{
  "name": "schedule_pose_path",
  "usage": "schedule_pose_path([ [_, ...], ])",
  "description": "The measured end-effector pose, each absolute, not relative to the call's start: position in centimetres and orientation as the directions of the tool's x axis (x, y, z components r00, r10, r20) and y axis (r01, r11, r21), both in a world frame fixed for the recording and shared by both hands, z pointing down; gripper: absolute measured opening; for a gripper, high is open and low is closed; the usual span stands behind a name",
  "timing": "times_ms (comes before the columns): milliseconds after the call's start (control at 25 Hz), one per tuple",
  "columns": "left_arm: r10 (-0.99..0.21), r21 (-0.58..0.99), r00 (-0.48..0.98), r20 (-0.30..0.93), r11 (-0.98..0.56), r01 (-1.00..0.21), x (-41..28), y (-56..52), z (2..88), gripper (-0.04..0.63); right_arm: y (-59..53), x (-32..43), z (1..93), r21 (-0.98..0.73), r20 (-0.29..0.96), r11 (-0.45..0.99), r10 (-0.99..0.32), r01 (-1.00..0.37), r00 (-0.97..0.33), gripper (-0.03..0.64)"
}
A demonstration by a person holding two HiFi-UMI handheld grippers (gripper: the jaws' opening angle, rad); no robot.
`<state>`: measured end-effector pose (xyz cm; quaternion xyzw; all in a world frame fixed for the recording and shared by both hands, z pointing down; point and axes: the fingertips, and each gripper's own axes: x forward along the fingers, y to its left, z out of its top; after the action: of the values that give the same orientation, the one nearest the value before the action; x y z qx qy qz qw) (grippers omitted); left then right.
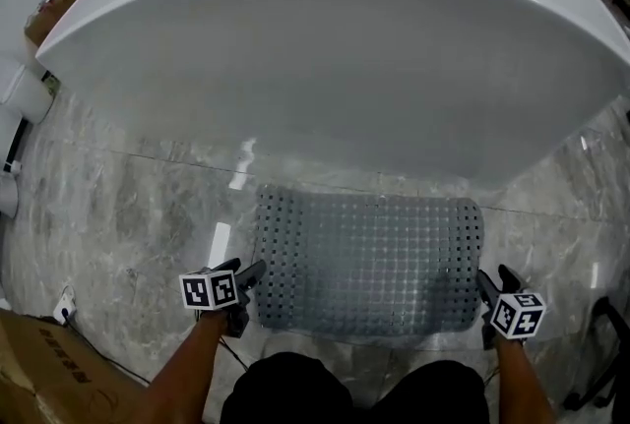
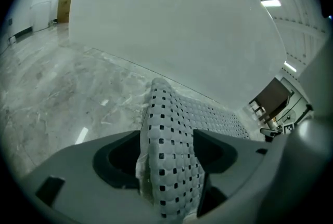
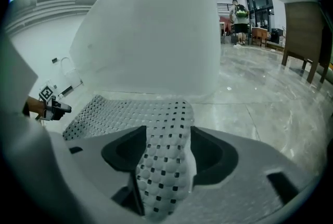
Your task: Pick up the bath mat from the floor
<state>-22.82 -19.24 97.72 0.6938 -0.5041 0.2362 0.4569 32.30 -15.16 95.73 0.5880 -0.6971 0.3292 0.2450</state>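
Bath mat [image 1: 369, 260] flat overhead, humped between left gripper's [image 2: 167, 137] jaws (parted)

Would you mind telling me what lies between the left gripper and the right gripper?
The gray perforated bath mat lies on the floor between the left gripper and right gripper, as the head view shows.

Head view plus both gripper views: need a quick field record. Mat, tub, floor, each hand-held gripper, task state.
mat: grey perforated rubber bath mat, mostly flat on the floor in front of the tub
tub: white glossy bathtub
floor: grey marble-pattern tile floor
left hand-held gripper: at the mat's near left corner, jaws apart, mat edge between them
right hand-held gripper: at the near right corner, jaws apart, mat edge between them
task state: mat not picked up
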Motion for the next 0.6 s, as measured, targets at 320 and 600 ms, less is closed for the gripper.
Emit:
schedule_pose_path([
  [320,-0.441,0.422,0.409,0.799,-0.073,-0.904,-22.4,-19.0,102.2,0.304,-14.7,32.5,101.4,-0.196,0.767,0.106,-0.602,-0.975,-0.220,0.299],
  [600,-0.409,0.419,0.405,0.818,-0.059,-0.906,-21.8,-18.7,104.7,0.307,-14.7,32.6,104.8,-0.219,0.788,0.078,-0.573,-0.973,-0.223,0.318],
])
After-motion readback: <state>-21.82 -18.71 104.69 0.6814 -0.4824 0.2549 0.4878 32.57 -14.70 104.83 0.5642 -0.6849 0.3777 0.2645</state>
